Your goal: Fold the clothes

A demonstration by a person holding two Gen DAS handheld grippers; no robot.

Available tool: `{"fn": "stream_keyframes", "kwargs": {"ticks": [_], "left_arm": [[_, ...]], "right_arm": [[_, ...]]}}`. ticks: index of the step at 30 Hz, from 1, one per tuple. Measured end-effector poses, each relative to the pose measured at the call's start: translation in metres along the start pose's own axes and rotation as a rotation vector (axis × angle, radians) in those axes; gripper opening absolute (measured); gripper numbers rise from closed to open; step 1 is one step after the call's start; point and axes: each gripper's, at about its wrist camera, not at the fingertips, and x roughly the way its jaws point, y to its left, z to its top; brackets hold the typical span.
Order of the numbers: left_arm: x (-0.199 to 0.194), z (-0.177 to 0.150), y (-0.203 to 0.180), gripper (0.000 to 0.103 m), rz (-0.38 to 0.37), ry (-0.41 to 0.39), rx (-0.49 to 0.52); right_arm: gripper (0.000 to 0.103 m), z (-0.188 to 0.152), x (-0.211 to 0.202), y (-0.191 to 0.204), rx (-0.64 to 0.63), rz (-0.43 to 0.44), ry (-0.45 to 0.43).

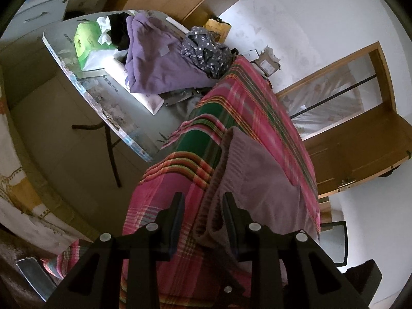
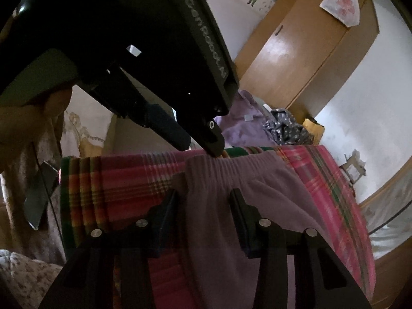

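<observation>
The left gripper (image 1: 203,207), two black plastic fingers with flat dark pads, stands partly open astride the ribbed elastic waistband of a mauve fleece garment (image 1: 257,180); the thick, bunched band lies in the gap, but whether the pads press on it cannot be told. The right gripper (image 2: 206,203), of the same black angular build, also has its jaws apart, with the soft, matte cloth of the garment (image 2: 257,188) running up between them; the left edge of the cloth lies close to the left finger, while the right finger stands clear of any fold, and no firm pinch shows. In the right wrist view the left gripper (image 2: 203,144) comes down from above, its tips at the far edge of the gathered waistband. The garment lies flat on a pink, green and orange plaid woven blanket (image 1: 247,97) that covers a long surface and hangs over its near side. Beyond the blanket's far end is a crumpled purple garment (image 1: 152,59) and, touching it, a dark grey cloth with small white flowers (image 1: 206,49), both heaped on a pale folding table (image 1: 64,49) with a green tissue box (image 1: 87,38). A smooth wooden wardrobe (image 2: 309,49) stands against the white wall.
</observation>
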Motion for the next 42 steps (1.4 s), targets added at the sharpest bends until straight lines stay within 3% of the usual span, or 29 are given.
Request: {"fn": "stream_keyframes", "kwargs": {"ticks": [5, 10, 22, 26, 32, 42], "left_arm": [[0.001, 0.003, 0.0, 0.031, 0.008, 0.002, 0.0], [0.007, 0.009, 0.006, 0.035, -0.051, 0.023, -0.047], [0.045, 0.031, 0.014, 0.037, -0.199, 0.155, -0.173], [0.046, 0.035, 0.011, 0.037, -0.188, 0.15, -0.18], [0.05, 0.035, 0.011, 0.038, -0.231, 0.177, -0.208], [0.053, 0.041, 0.006, 0.038, -0.308, 0.155, -0.243]], "right_arm": [[0.024, -0.002, -0.005, -0.002, 0.013, 0.001, -0.024], [0.019, -0.005, -0.018, -0.009, 0.057, -0.036, -0.074], [0.017, -0.011, -0.031, -0.016, 0.079, -0.057, -0.112], [0.017, -0.013, -0.038, -0.019, 0.104, -0.067, -0.127], [0.016, -0.019, -0.043, -0.026, 0.132, -0.069, -0.143], [0.015, -0.028, -0.056, -0.032, 0.151, -0.094, -0.175]]}}
